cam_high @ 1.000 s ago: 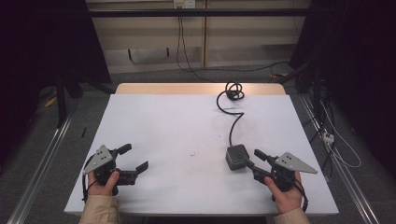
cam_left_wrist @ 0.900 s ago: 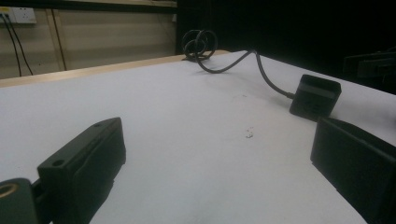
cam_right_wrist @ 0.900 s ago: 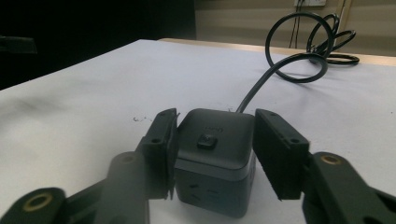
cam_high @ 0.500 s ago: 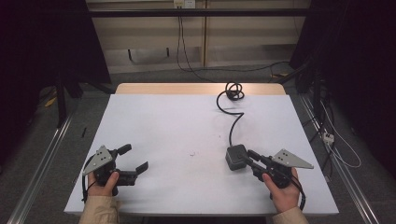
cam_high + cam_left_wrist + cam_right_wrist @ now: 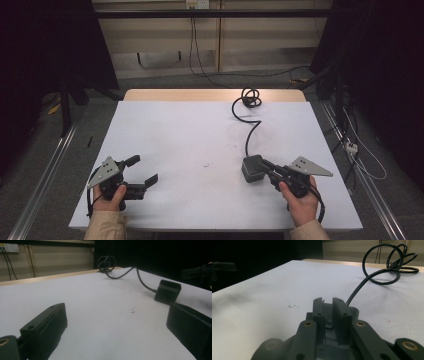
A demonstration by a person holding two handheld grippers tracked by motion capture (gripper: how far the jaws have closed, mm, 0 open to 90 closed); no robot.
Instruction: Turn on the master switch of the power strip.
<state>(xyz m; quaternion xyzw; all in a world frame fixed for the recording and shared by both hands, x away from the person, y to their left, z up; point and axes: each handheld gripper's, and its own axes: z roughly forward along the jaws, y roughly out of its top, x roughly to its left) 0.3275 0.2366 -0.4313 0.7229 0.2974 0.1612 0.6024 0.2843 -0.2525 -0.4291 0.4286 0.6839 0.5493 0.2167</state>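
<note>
A small dark grey box (image 5: 251, 169) lies on the white table (image 5: 175, 130) at the front right, and a black cable (image 5: 248, 127) runs from it to a coil at the far edge. My right gripper (image 5: 264, 165) points left with its tips against the box's right side. Its jaws have just been closing and now stand almost together. In the right gripper view (image 5: 327, 305) only a slim slit is left, with the box (image 5: 353, 311) right behind it, and I see nothing clearly clamped. My left gripper (image 5: 144, 169) rests open at the front left, with nothing between its jaws (image 5: 117, 330).
The cable's coil (image 5: 250, 97) sits by the table's far edge, over a strip of bare wood. A small dark mark (image 5: 206, 164) is on the sheet between the grippers. Dark floor, metal rails and loose wires surround the table.
The right gripper's jaws have drawn together from wide apart to nearly touching, at the box's right side. The box, the cable and the left gripper have stayed where they were.
</note>
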